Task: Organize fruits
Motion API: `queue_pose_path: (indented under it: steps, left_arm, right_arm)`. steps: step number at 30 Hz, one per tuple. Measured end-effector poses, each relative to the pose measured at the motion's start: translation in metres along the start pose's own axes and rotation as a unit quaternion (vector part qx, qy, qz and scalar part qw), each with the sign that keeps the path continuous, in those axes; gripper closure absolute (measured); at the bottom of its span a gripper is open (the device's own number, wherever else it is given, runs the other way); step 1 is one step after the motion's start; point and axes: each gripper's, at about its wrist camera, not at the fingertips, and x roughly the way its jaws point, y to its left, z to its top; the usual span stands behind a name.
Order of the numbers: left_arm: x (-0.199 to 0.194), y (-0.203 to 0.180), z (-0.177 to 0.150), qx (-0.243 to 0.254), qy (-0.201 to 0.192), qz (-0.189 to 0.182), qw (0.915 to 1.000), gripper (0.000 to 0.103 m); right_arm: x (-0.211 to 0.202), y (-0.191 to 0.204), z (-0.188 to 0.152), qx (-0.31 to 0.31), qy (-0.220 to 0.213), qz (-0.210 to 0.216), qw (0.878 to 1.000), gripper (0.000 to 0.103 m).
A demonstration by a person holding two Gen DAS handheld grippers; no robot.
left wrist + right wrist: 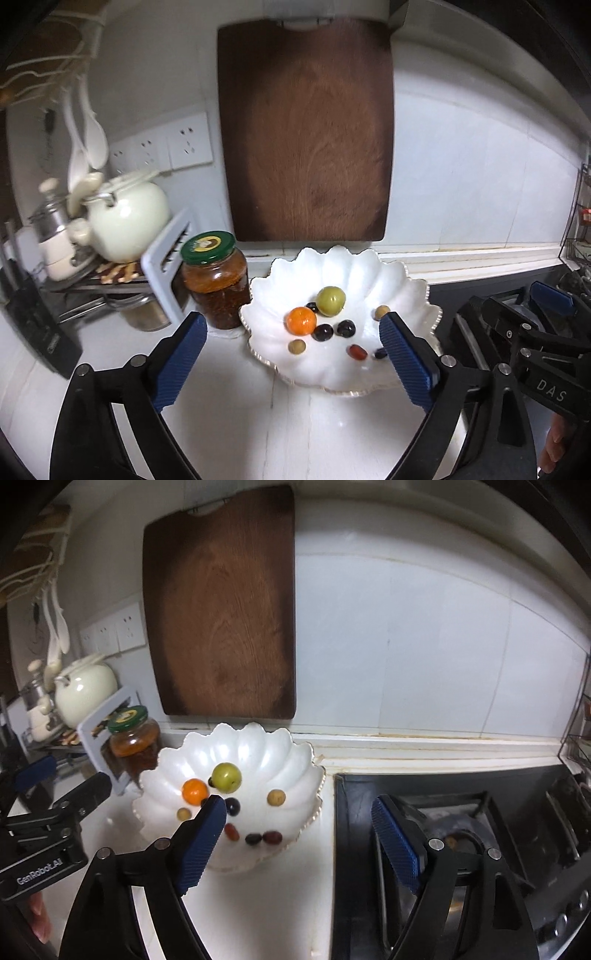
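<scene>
Right behind the white scalloped bowl (391,280) a dark wooden cutting board (306,133) leans on the tiled wall, at the tabletop's (258,417) back edge. Jar with green lid (216,278) stands just beside the bowl's left rim, touching or nearly so; can't tell which. Further left: grey plastic rack (166,266), cream teapot (127,218), wall sockets (162,147). Black gas stove (461,812) borders the tabletop on the right, near the bowl's right rim.

Fruits all sit inside the bowl: green round fruit (226,776) toward the back, small orange (194,791) just left of it, dark grapes (334,330) in the middle, tan small fruits (276,797) at both sides, red dates (272,836) near the front rim.

Left hand-held gripper (291,356) spread wide, holding nothing, its right finger over the bowl's right part. Right hand-held gripper (299,840) also spread, holding nothing, left finger overlapping the bowl's front, right finger over the stove.

Bare tabletop lies in front of the bowl.
</scene>
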Motion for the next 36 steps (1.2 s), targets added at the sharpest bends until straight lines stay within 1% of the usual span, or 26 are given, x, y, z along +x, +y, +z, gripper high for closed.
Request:
queue_pose_path:
  steps: [2, 8, 12, 14, 15, 18, 23, 27, 32, 36]
  left_arm:
    - [-0.017, -0.003, -0.006, -0.002, -0.011, 0.002, 0.9999, 0.003]
    - [-0.067, -0.011, -0.031, -0.009, -0.029, 0.005, 0.9995, 0.002]
    - [-0.098, -0.016, -0.048, -0.010, -0.042, 0.013, 0.9990, 0.000]
    - [-0.115, -0.019, -0.056, -0.012, -0.048, 0.013, 0.9987, 0.000]
    - [-0.124, -0.020, -0.061, -0.014, -0.052, 0.012, 0.9985, 0.000]
    - [-0.145, -0.024, -0.071, -0.019, -0.057, 0.015, 0.9981, 0.000]
    - [-0.176, -0.027, -0.087, -0.023, -0.061, 0.012, 0.9978, 0.000]
    - [-0.200, -0.031, -0.099, -0.023, -0.064, 0.010, 0.9976, 0.000]
    - [-0.225, -0.037, -0.108, -0.019, -0.065, 0.009, 0.9976, 0.000]
    - [-0.249, -0.041, -0.116, -0.008, -0.076, 0.015, 0.9970, 0.000]
  right_arm:
    - [-0.019, -0.003, -0.007, -0.001, -0.011, -0.001, 1.000, 0.021]
    - [-0.064, -0.006, -0.027, -0.013, -0.037, 0.006, 0.999, 0.021]
    - [-0.097, -0.009, -0.045, -0.016, -0.055, 0.004, 0.998, 0.021]
    - [-0.111, -0.010, -0.053, -0.018, -0.059, 0.006, 0.998, 0.019]
    - [-0.118, -0.011, -0.058, -0.019, -0.062, 0.007, 0.998, 0.016]
    - [-0.140, -0.013, -0.068, -0.020, -0.073, 0.005, 0.997, 0.016]
    - [-0.174, -0.014, -0.086, -0.025, -0.083, 0.001, 0.996, 0.015]
    - [-0.199, -0.015, -0.100, -0.030, -0.090, -0.002, 0.995, 0.012]
    - [-0.226, -0.018, -0.113, -0.034, -0.094, -0.001, 0.995, 0.012]
    - [-0.245, -0.021, -0.122, -0.034, -0.097, 0.001, 0.995, 0.012]
